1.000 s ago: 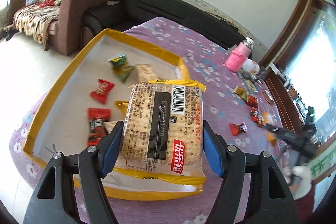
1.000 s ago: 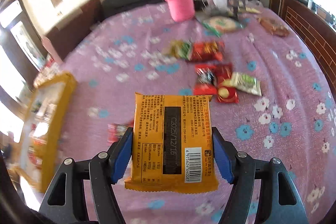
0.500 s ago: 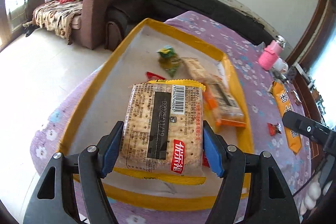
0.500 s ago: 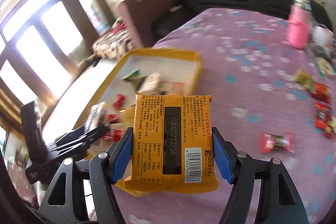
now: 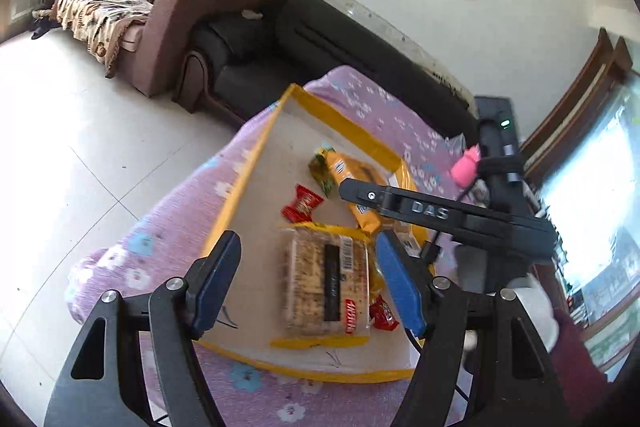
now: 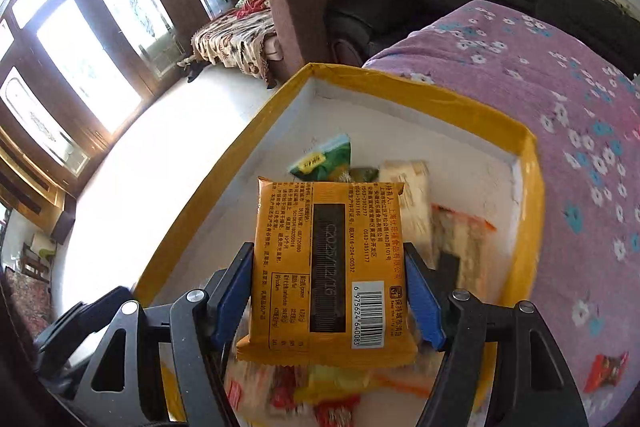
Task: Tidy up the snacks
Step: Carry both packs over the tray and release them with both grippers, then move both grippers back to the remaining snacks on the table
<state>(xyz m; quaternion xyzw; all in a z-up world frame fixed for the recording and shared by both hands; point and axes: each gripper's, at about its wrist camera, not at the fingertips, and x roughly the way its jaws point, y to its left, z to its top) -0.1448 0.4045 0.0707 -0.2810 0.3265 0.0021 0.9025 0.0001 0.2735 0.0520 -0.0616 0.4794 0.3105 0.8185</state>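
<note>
- Purple flowered cloth (image 6: 560,75) is spread under a yellow-rimmed box (image 6: 400,87).
- Left gripper (image 5: 308,279) is spread wide, empty, above a cracker pack (image 5: 326,287) in the box.
- Right gripper (image 6: 330,291) is clamped on an orange packet (image 6: 328,263).

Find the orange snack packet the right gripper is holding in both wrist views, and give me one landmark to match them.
Left wrist view: the orange packet lies right of centre, partly hidden behind the right gripper's black finger, over the yellow-rimmed box.
Right wrist view: the orange packet fills the lower centre, clamped in the right gripper.
Shared landmark: the yellow-rimmed box.
</note>
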